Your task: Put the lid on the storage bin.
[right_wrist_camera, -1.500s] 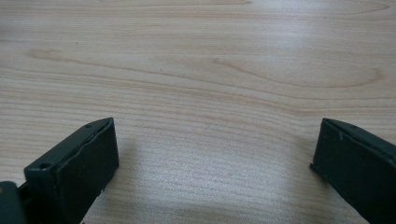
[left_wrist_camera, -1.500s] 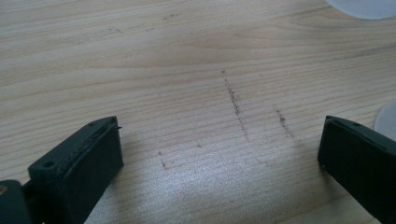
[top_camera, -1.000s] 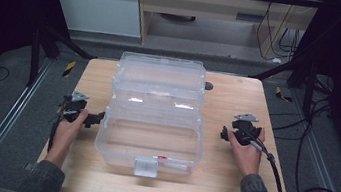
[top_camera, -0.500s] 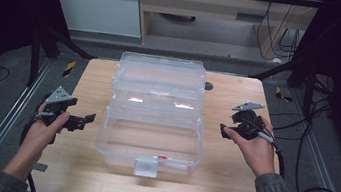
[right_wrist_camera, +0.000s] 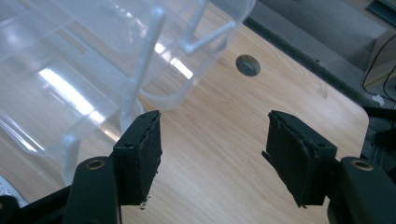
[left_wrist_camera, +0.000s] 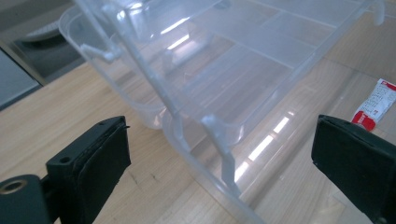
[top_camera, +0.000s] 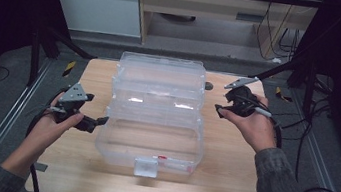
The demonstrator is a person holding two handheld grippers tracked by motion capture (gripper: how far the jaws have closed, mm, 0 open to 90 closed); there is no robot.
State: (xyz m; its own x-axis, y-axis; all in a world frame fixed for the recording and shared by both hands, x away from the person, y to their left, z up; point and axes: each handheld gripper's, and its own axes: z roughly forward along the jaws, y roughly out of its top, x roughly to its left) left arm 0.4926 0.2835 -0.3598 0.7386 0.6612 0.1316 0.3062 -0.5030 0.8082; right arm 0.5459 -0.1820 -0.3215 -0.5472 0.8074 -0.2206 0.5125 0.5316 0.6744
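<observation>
A clear plastic tiered storage box [top_camera: 157, 106] stands opened out in the middle of the wooden table [top_camera: 226, 184]; its trays look bare except for a small red and white sachet [top_camera: 169, 160] in the front tub. My left gripper [top_camera: 98, 123] hovers just left of the front tub, jaws wide open with nothing gripped. In the left gripper view [left_wrist_camera: 224, 140] the box's hinged trays [left_wrist_camera: 224, 84] and the sachet [left_wrist_camera: 376, 105] lie ahead. My right gripper [top_camera: 218, 110] is held up right of the box. Its jaws [right_wrist_camera: 215, 135] have just been closing, still apart over bare wood.
A white latch [top_camera: 146, 167] sits on the box's front edge. A round hole [right_wrist_camera: 247, 65] is in the tabletop near the box's far right corner. Cables [top_camera: 301, 160] trail off the table's right side. A metal frame rail [top_camera: 4, 118] runs along the left.
Both hands have lifted off the table and drawn away from the box's sides, the left toward the near left, the right up and back. The right jaws stand narrower.
</observation>
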